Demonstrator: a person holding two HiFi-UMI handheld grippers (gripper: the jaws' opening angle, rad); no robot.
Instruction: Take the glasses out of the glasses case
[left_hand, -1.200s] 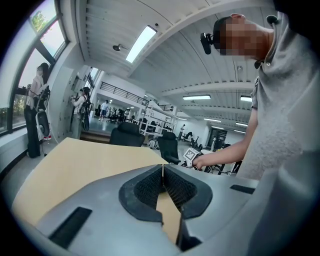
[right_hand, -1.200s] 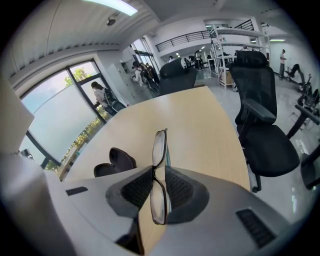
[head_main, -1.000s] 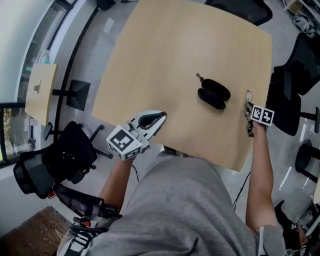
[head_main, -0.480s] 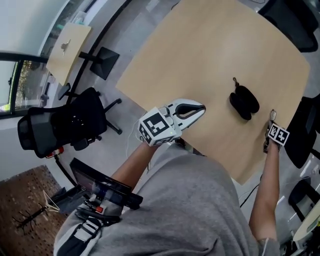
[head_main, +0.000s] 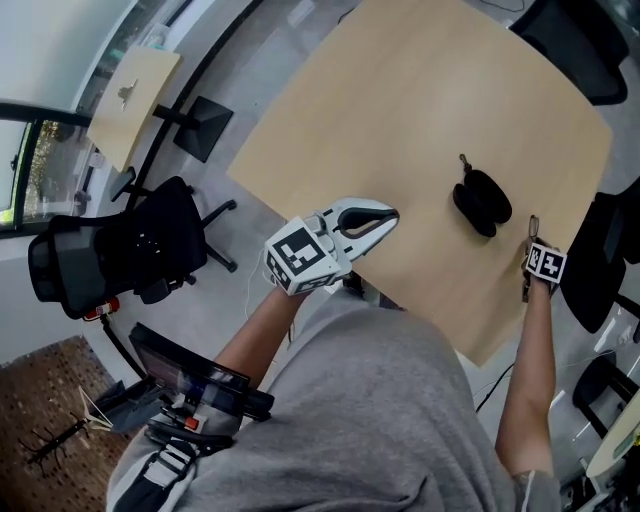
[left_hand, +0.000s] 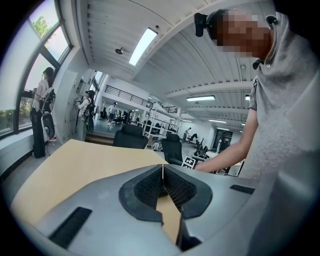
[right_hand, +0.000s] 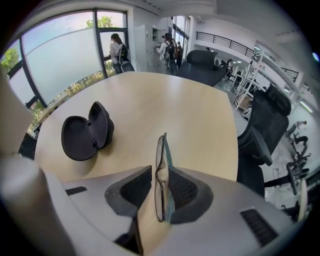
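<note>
Holds the left gripper (left_hand: 163, 167) clenched on nothing at the near edge of the table (left_hand: 75, 160), well left of the work, probably just parked out of the way. Points the right gripper (right_hand: 160, 171) steeply down near the table's right edge, with the glasses (right_hand: 161, 145) folded and standing on edge between its jaws. Has just been easing those jaws apart. Shows a gap at the left pad (right_hand: 135, 189) and only a lean against the right pad (right_hand: 182, 189), so released rather than gripped, likely to set them down. Leaves the glasses case (right_hand: 85, 132) open and empty, left of the glasses and apart from them. Looks all but done.
</note>
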